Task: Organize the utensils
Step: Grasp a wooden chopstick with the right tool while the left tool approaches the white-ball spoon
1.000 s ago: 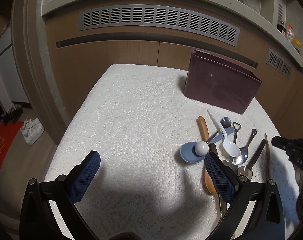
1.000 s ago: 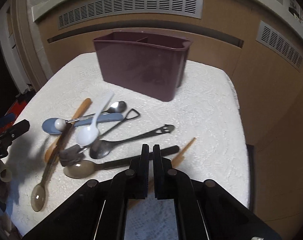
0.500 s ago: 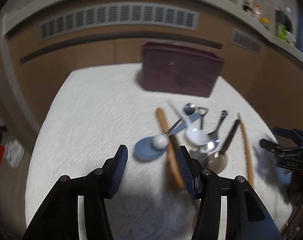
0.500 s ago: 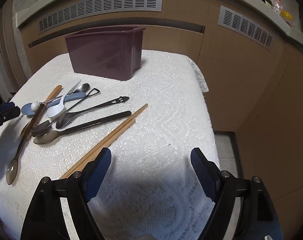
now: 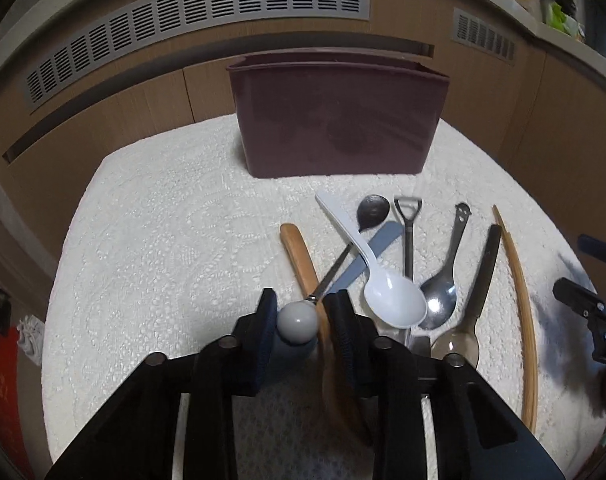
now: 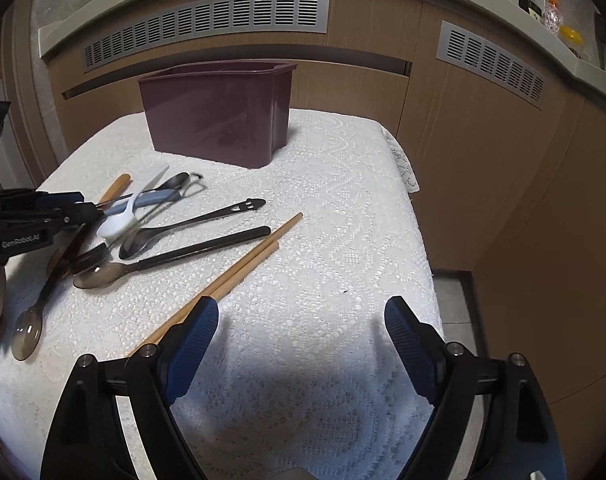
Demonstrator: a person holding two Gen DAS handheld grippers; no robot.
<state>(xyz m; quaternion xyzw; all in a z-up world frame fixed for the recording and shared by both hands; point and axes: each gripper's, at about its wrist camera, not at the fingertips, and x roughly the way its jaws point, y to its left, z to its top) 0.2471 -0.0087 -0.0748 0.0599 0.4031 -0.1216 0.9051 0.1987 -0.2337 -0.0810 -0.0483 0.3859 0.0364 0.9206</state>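
Much bare lace tablecloth (image 6: 335, 208) lies ahead of the right gripper (image 6: 299, 340), its fingers spread wide near the table's right edge. Nothing shows inside the maroon bin (image 5: 335, 120) at the back. Left gripper (image 5: 303, 320) has narrowed around the ball-ended spoon (image 5: 297, 322), crowded by the white spoon (image 5: 391, 300) and chopsticks (image 6: 239, 276).

Black gripper (image 6: 299, 340) frames, blue ribbed pads (image 6: 191, 344) (silver screws).

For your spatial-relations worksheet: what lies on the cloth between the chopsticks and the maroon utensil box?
In the right wrist view, between the chopsticks and the maroon box lie a black-handled spoon and a smiley-handled spoon, then bare cloth.
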